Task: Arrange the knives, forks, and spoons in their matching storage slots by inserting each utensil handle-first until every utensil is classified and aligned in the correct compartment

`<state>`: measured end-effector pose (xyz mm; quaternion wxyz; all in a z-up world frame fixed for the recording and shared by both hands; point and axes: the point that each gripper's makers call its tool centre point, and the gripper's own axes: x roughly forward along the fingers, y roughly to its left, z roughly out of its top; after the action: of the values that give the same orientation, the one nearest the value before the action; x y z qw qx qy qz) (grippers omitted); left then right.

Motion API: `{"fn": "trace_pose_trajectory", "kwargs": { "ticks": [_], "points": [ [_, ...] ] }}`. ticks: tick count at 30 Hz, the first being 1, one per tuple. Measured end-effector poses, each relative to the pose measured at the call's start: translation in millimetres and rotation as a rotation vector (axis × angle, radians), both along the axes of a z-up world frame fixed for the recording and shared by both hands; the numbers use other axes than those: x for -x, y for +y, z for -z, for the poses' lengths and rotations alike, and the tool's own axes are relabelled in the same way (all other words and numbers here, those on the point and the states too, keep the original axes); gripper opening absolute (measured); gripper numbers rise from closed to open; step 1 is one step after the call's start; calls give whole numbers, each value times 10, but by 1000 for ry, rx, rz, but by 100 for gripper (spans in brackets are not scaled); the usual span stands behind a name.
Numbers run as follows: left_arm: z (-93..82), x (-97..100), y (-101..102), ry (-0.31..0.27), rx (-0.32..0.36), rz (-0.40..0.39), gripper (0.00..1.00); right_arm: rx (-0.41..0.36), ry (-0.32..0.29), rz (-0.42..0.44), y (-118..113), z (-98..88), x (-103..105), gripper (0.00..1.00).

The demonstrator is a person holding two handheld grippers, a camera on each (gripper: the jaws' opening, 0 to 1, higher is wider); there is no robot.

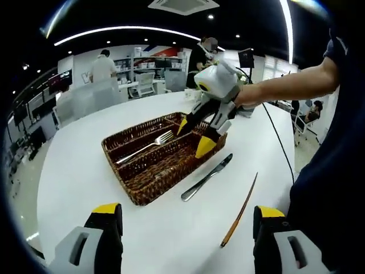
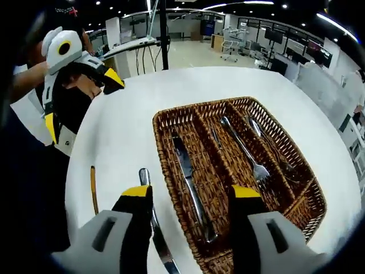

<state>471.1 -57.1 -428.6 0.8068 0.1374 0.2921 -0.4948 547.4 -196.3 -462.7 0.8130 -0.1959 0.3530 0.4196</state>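
A brown wicker basket [image 2: 161, 145] with three long slots stands on a white round table. A knife [image 2: 191, 182] lies in its left slot, a fork [image 2: 246, 149] in the middle one, and a spoon [image 2: 268, 145] in the right one. Another knife [image 2: 155, 228] lies on the table beside the basket, also visible as the loose knife [image 1: 206, 177]. My right gripper [image 2: 191, 194] hovers open over the knife slot and holds nothing; from the other side that right gripper [image 1: 194, 137] hangs above the basket [image 1: 137, 188]. My left gripper [image 1: 187, 211] is open and holds nothing, back from the table's near edge.
A thin brown stick [image 1: 239, 210] lies on the table near the loose knife. A black cable [image 1: 279, 137] runs across the far side. People [image 1: 102, 65] stand by shelves behind the table. The left gripper [image 2: 82, 103] is off the table's edge.
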Motion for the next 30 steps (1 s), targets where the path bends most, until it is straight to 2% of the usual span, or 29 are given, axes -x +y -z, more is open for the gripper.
{"fn": "trace_pose_trajectory", "kwargs": {
  "ticks": [6, 14, 24, 30],
  "points": [
    [76, 21, -52, 49, -33, -9, 100, -58, -44, 138, -153, -164, 142, 67],
    [55, 31, -131, 48, -20, -4, 100, -71, -76, 249, -446, -278, 422, 81],
    [2, 67, -240, 28, -4, 32, 100, -71, -94, 420, -944, -393, 790, 90],
    [-32, 64, -298, 39, 0, 23, 100, -82, -89, 481, -1112, -399, 997, 93]
  ]
}}
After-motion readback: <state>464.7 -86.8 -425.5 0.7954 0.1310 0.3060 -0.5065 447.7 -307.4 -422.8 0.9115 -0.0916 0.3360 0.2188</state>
